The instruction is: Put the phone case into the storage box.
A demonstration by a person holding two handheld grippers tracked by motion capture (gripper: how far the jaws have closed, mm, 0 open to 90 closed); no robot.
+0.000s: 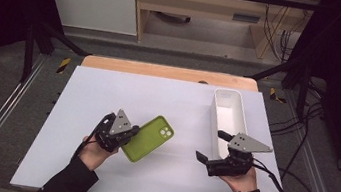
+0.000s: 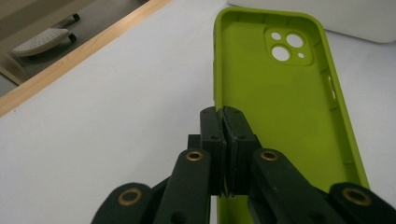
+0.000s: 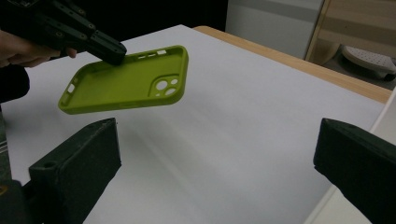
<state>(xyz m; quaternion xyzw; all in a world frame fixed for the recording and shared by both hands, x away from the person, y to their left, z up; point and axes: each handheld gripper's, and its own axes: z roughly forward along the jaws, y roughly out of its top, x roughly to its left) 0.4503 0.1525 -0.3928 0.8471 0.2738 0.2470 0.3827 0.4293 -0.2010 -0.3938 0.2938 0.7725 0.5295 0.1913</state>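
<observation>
1. Two grippers are at work over a white table [image 1: 108,92]; the person's sleeves come in from the near edge in the high view.
2. Left gripper [image 1: 128,134]: its jaws are pressed together on the side wall of a green phone case [image 1: 149,138], pinching that thin edge between the pads, as the left gripper view shows [image 2: 225,122].
3. The case [image 2: 280,107] is held hollow side up, with its camera cut-outs at the end far from the jaws.
4. In the right gripper view the case [image 3: 126,81] hangs clear of the table, tilted, with a soft shadow on the white surface beneath it; only the left gripper [image 3: 114,53] touches it.
5. Right gripper [image 1: 213,145]: its jaws are spread wide with nothing between them; in its own view they rise at the two lower corners [image 3: 215,158], with bare table between.
6. The right gripper points towards the case but is well apart from it.
7. A white tray [image 1: 243,119], long and narrow, lies on the right side of the table, just beside the right gripper; its inside looks bare.
8. The case is left of the tray, about mid-table.
9. A wooden strip [image 1: 162,71] runs along the table's far edge.
</observation>
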